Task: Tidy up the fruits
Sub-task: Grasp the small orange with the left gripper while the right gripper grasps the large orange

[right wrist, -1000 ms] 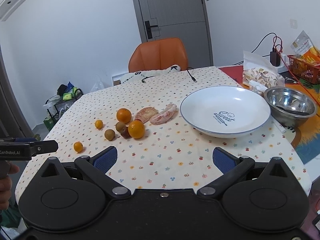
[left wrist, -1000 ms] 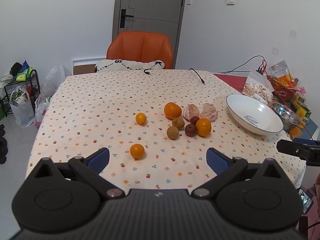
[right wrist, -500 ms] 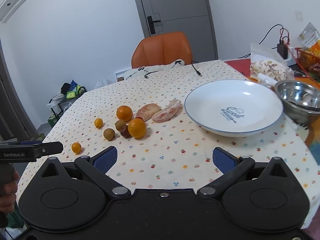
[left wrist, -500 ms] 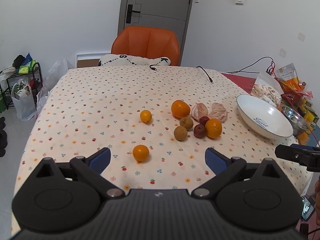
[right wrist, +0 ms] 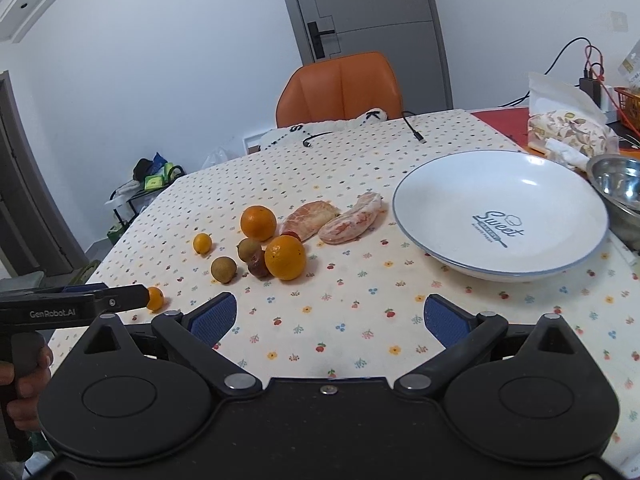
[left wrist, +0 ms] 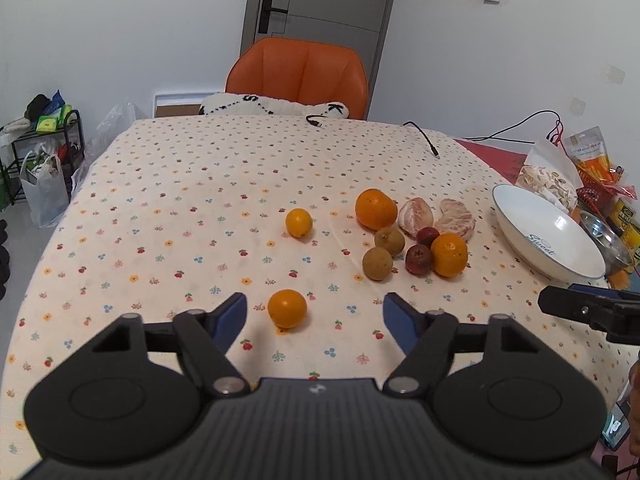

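Left tongs (left wrist: 314, 316) spread, jaws just been closing in, nothing pinched; small orange (left wrist: 287, 308) lying on the desk (left wrist: 180, 184) in line with the gap, nearer the left pad, apart from both pads. Right tongs (right wrist: 330, 316) spread wide, nothing between, aimed at bare floral cloth. Second small orange (left wrist: 299, 222) farther back, alone. Fruit cluster right of centre: two big oranges (left wrist: 376, 209), two brown round fruits (left wrist: 377, 263), two dark red ones (left wrist: 419, 260), two peeled citrus pieces (left wrist: 416, 216). White bowl (right wrist: 500, 184) near the desk's right edge, holding no fruit; steel bowl (right wrist: 618, 184) just beside it.
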The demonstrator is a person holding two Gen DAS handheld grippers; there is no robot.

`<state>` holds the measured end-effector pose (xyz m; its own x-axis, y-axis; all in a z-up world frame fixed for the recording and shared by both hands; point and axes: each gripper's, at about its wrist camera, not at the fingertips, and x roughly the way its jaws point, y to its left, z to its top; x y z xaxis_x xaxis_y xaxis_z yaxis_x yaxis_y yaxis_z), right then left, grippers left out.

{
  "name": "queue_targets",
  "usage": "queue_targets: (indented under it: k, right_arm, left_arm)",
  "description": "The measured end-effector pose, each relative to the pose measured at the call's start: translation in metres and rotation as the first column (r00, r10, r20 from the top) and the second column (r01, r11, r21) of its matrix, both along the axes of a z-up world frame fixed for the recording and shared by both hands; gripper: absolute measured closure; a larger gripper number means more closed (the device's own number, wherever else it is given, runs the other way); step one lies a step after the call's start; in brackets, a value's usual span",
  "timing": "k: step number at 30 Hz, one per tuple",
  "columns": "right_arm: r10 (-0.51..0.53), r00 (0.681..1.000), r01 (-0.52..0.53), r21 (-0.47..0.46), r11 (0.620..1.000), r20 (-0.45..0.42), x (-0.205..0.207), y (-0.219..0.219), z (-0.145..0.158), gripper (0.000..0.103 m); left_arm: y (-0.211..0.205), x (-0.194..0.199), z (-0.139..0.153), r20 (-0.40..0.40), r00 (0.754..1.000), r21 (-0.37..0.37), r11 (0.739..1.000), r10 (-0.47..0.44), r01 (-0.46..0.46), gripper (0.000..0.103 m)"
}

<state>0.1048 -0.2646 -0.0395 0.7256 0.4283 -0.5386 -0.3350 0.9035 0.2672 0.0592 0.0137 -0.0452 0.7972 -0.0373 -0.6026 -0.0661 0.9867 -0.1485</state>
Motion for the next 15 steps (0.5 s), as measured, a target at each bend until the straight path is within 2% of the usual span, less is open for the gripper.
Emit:
queue_targets:
  k: [2, 6, 15]
  right_arm:
    - [0.011, 1.0, -0.011, 0.003, 1.0, -0.005, 0.005, 0.003, -0.003, 0.012]
    - [0.027, 1.0, -0.027, -0.005, 1.0, -0.008, 0.013, 0.012, -0.007, 0.016]
    - [0.062, 0.998, -0.062, 0.001, 0.998, -0.025, 0.032, 0.031, -0.014, 0.025]
  left_arm:
    - [0.002, 0.002, -0.003, -0.005, 1.0, -0.003, 1.0, 0.005, -0.005, 0.038]
    - [0.007, 0.007, -0.009, -0.011, 1.0, -0.003, 1.0, 0.02, -0.02, 0.045]
    - [0.016, 0.014, -0.019, -0.032, 0.998, -0.052, 0.997, 0.047, -0.049, 0.076]
